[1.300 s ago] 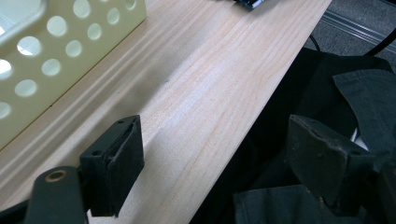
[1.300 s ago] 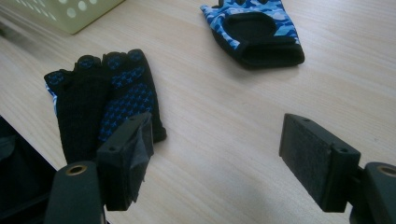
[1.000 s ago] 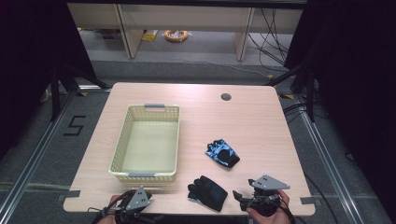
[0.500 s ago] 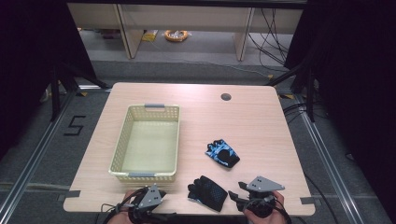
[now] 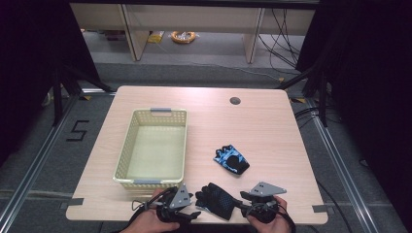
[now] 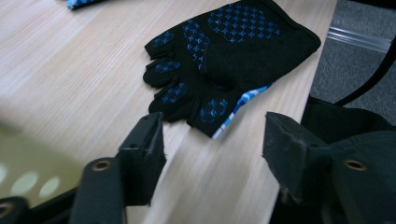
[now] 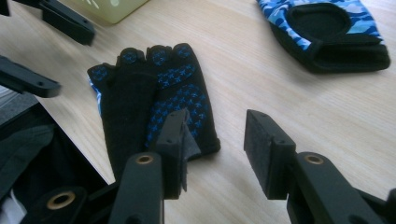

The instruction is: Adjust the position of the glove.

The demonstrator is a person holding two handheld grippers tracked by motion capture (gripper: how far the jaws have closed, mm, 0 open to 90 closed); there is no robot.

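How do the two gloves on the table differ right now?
The near glove shows its black side with blue grip dots; the far glove shows a blue camouflage pattern around a black patch. The near glove lies at the table's front edge between the left claw and the right claw; the far glove lies farther in, apart from both. Both are fingerless, lie flat on the table and are outside the basket.

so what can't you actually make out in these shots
- Black glove, high view: its near edge lies between the two hand-held grippers; whether either touches it is too small to tell.
- Blue camouflage glove, right gripper view: cut off by the top edge.
- Basket, left gripper view: a blurred pale patch behind the jaw.
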